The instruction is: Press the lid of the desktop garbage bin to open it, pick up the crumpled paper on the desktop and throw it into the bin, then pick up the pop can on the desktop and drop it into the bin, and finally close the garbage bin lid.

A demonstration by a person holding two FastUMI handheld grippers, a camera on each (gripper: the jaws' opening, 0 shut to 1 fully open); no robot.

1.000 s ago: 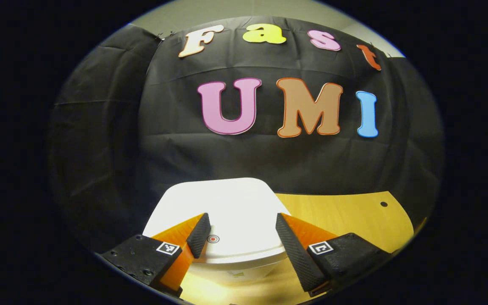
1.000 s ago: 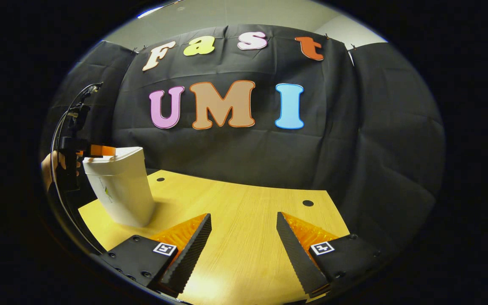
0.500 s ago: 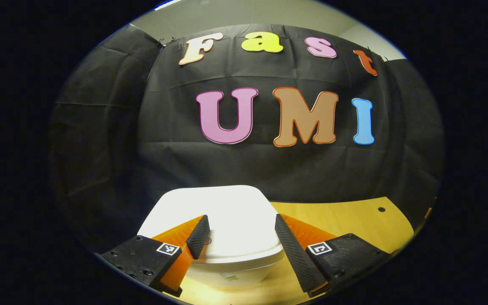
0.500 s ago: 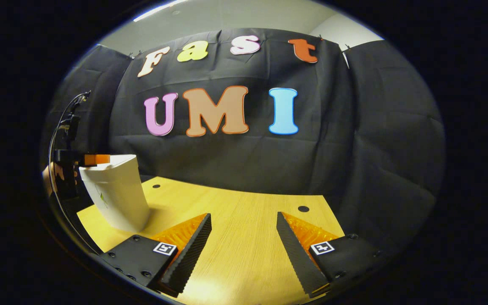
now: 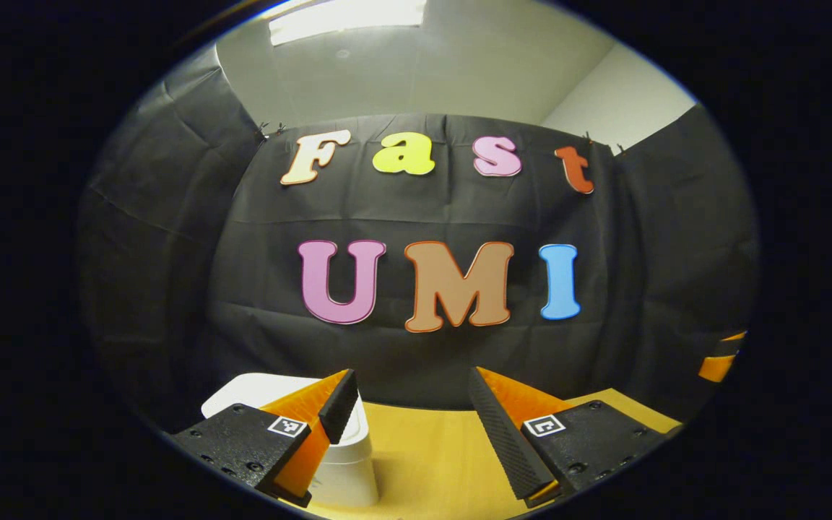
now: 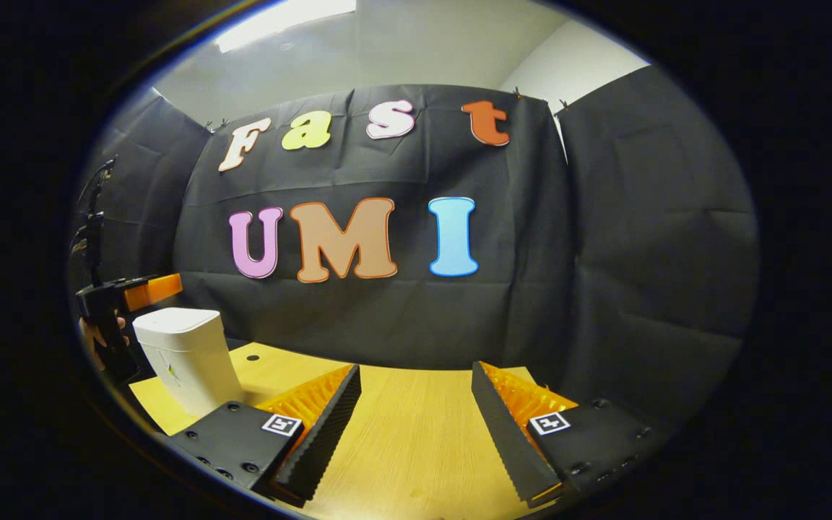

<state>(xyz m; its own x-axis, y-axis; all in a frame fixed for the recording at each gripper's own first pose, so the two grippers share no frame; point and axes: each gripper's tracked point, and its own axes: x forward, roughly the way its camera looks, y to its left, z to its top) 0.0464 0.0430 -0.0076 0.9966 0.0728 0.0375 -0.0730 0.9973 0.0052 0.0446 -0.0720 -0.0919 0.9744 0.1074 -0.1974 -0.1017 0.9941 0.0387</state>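
Observation:
The white desktop bin point(image 6: 186, 356) stands on the wooden table point(image 6: 416, 448) at the left of the right gripper view, its lid down. My left gripper point(image 6: 143, 290) hangs above and a little behind the bin there, held by a hand point(image 6: 91, 338). In the left gripper view the bin point(image 5: 347, 462) shows low, partly behind the left finger, and my left gripper point(image 5: 409, 401) stands open with nothing between its fingers. My right gripper point(image 6: 416, 401) is open over bare tabletop, well to the right of the bin.
The black cloth wall closes the table off at the back and on both sides. A small round hole point(image 6: 252, 357) sits in the tabletop behind the bin. Part of the other gripper point(image 5: 719, 361) shows at the right edge of the left gripper view.
My left gripper has lifted up and back off the bin lid, so the bin has dropped low in its view. The right gripper has also pulled up and back; both views have tilted upward.

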